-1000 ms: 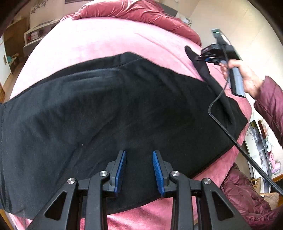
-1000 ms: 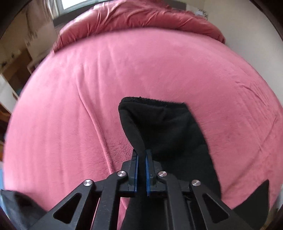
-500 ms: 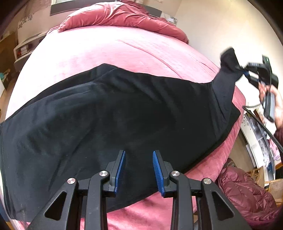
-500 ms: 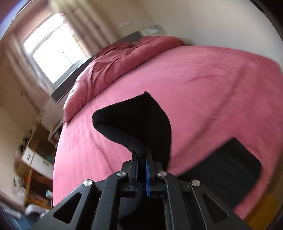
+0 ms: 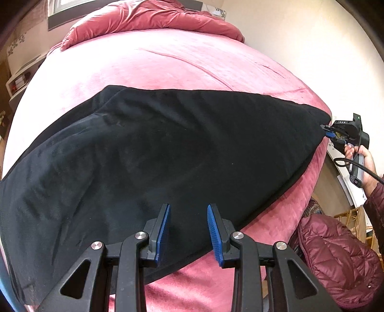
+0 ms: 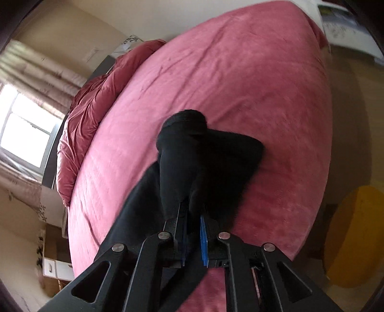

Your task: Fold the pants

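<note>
- Across the middle of the left wrist view, the black pants (image 5: 153,153) lay spread over the pink bed cover (image 5: 168,64), their surface fairly flat with a few soft creases toward the upper left.
- At the right edge of that frame, one corner of the pants was drawn out to a point, pinched by the right gripper (image 5: 329,131) (held in the person's hand (image 5: 364,165), with a black cable trailing from it).
- From the right wrist view, the right gripper (image 6: 192,230) had its blue pads (image 6: 203,237) clamped on a bunched fold of the pants (image 6: 192,148), which rose lifted above the bed cover (image 6: 252,72).
- Low in the left wrist frame, the left gripper (image 5: 188,230) sat over the near hem with its jaws apart, nothing between them.
- Beyond, a rumpled red duvet (image 5: 153,16) lay at the upper edge, and a maroon puffer jacket (image 5: 336,259) filled the lower right corner.
</note>
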Demonstrator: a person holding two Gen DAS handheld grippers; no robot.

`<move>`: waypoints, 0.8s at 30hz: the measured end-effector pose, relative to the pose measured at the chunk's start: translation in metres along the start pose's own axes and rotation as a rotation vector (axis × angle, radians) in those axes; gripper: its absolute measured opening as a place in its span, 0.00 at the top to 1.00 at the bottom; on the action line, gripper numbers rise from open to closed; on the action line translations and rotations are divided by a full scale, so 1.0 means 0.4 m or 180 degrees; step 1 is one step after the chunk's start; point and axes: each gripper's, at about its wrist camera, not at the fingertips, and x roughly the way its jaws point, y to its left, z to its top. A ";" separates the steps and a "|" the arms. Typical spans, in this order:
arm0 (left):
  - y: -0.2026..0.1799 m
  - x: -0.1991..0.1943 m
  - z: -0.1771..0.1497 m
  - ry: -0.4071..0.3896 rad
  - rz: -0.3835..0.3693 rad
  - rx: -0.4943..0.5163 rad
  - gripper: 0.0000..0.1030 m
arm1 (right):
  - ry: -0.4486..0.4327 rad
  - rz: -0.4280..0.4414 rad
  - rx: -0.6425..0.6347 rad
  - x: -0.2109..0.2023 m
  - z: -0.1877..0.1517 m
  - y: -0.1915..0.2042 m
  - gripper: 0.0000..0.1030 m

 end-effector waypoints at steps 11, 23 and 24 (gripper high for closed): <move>-0.036 0.025 -0.009 0.0046 -0.0005 0.0075 0.69 | -0.0193 -0.0138 0.0042 -0.009 0.072 -0.023 0.81; -0.010 0.005 -0.038 -0.0025 0.0045 0.0032 0.69 | -0.0102 -0.0274 -0.0066 -0.037 0.077 -0.063 0.66; -0.015 0.004 -0.042 -0.0031 0.0057 0.0084 0.69 | -0.0111 -0.0245 -0.0055 -0.052 0.069 -0.067 0.57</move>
